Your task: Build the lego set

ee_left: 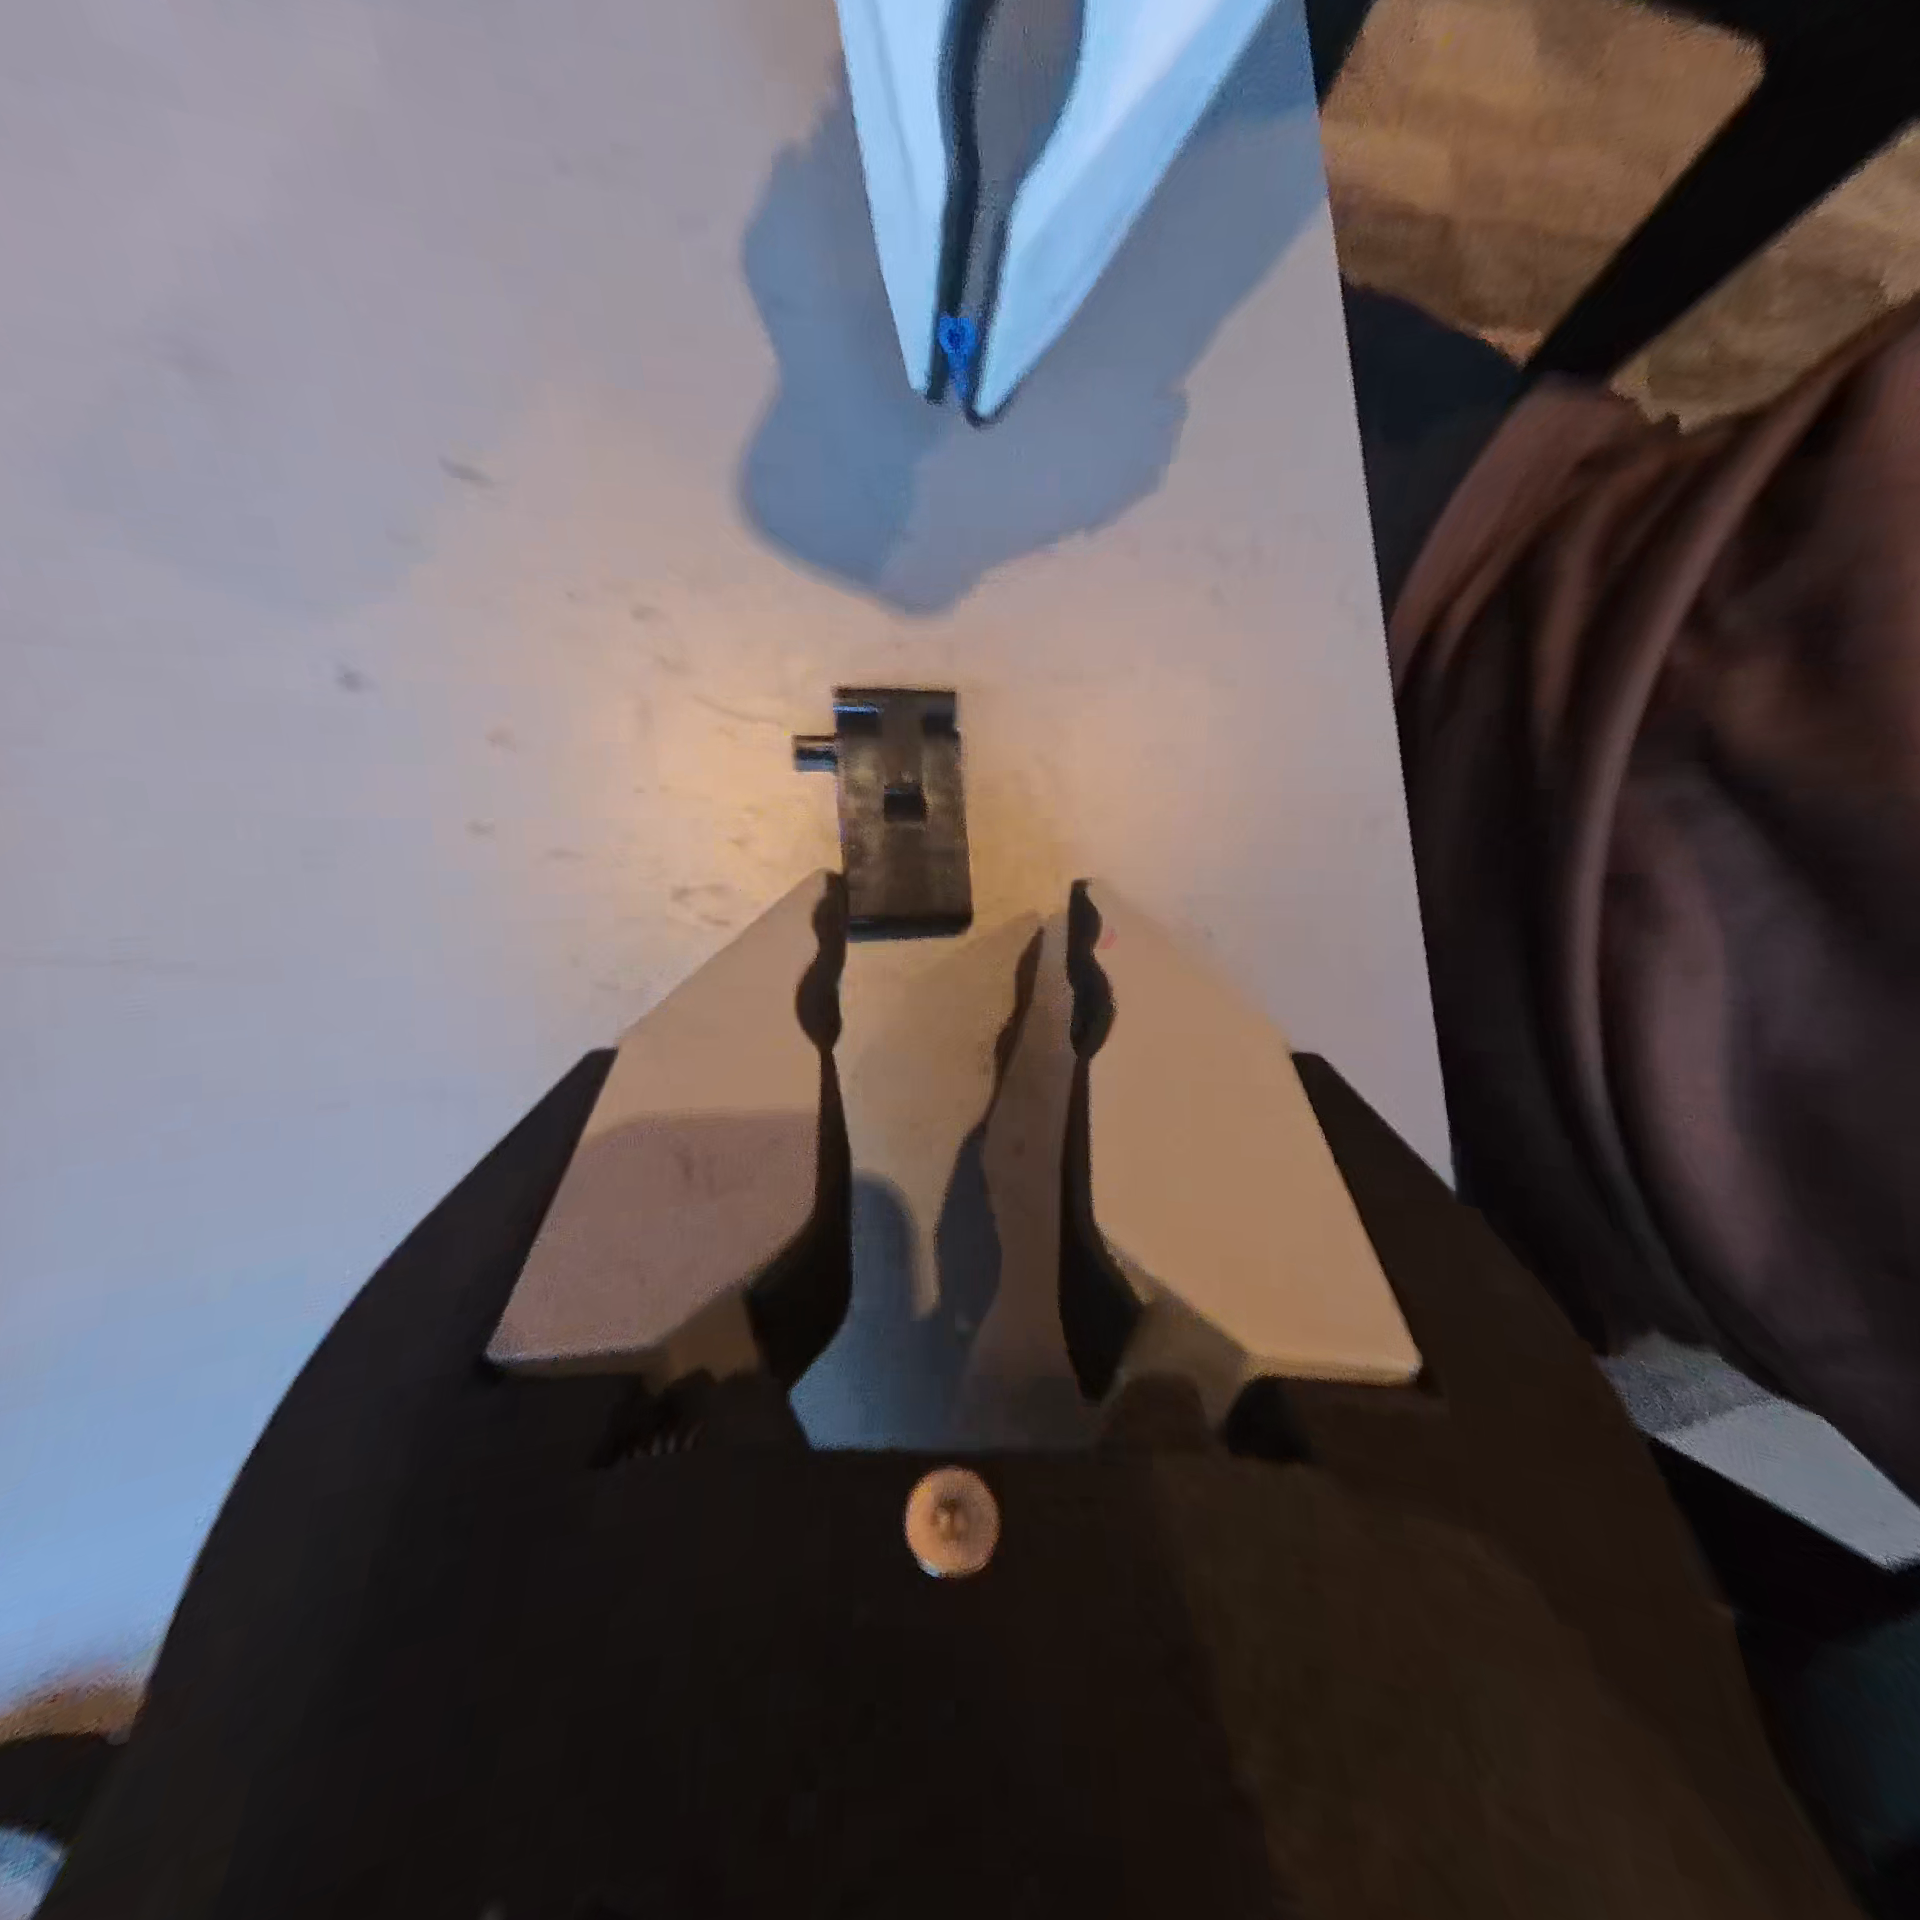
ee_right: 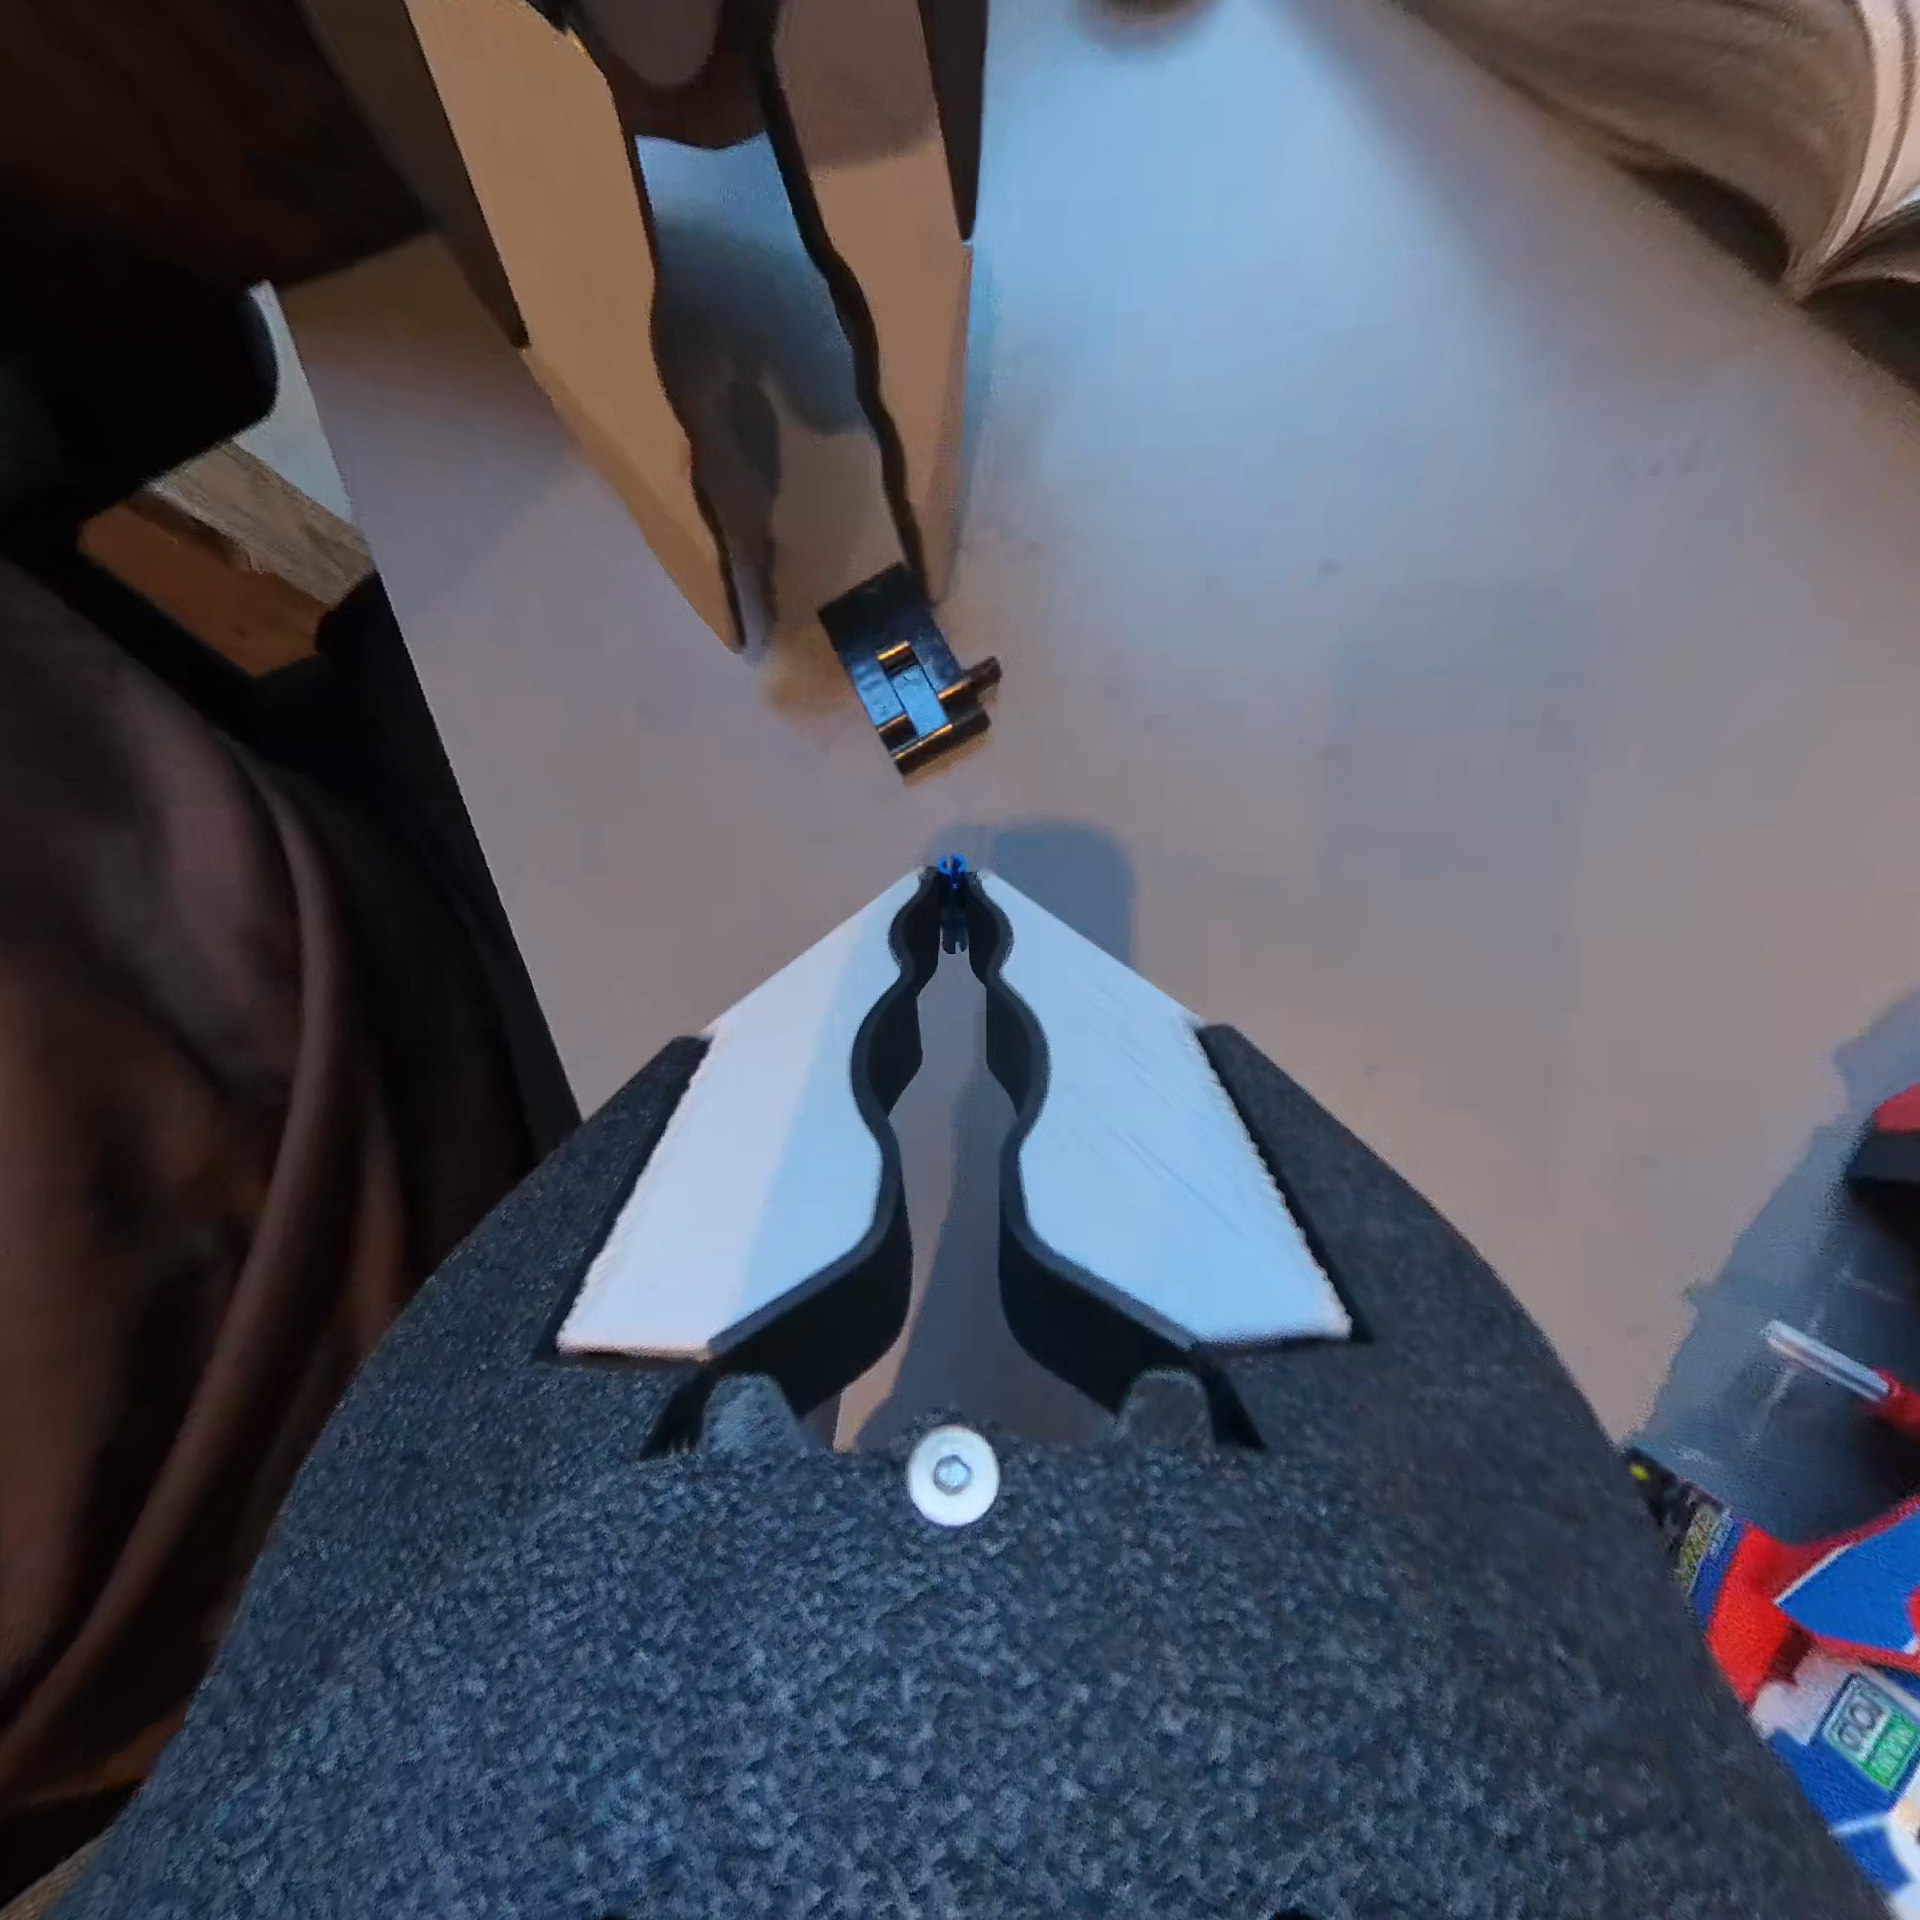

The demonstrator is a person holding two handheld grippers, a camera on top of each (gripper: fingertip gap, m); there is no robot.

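Note:
A black lego piece (ee_left: 902,808) with a short peg on its side lies flat on the white table (ee_left: 364,520). My left gripper (ee_left: 956,896) is open, its tips at the piece's near end, with the piece just ahead of the gap. In the right wrist view the same piece (ee_right: 914,681) lies under the left gripper (ee_right: 836,613). My right gripper (ee_right: 951,883) is shut on a small blue pin (ee_right: 950,868) and holds it above the table, a little short of the black piece. The blue pin (ee_left: 954,341) also shows in the left wrist view between the right gripper's tips (ee_left: 951,400).
The table's edge (ee_left: 1382,727) runs close on the right in the left wrist view, with a person's brown sleeve (ee_left: 1662,831) beyond it. A red, blue and white lego box (ee_right: 1829,1621) and a red piece (ee_right: 1891,1143) lie at the right in the right wrist view. The left gripper's tips are roughly 8 cm from the right gripper's.

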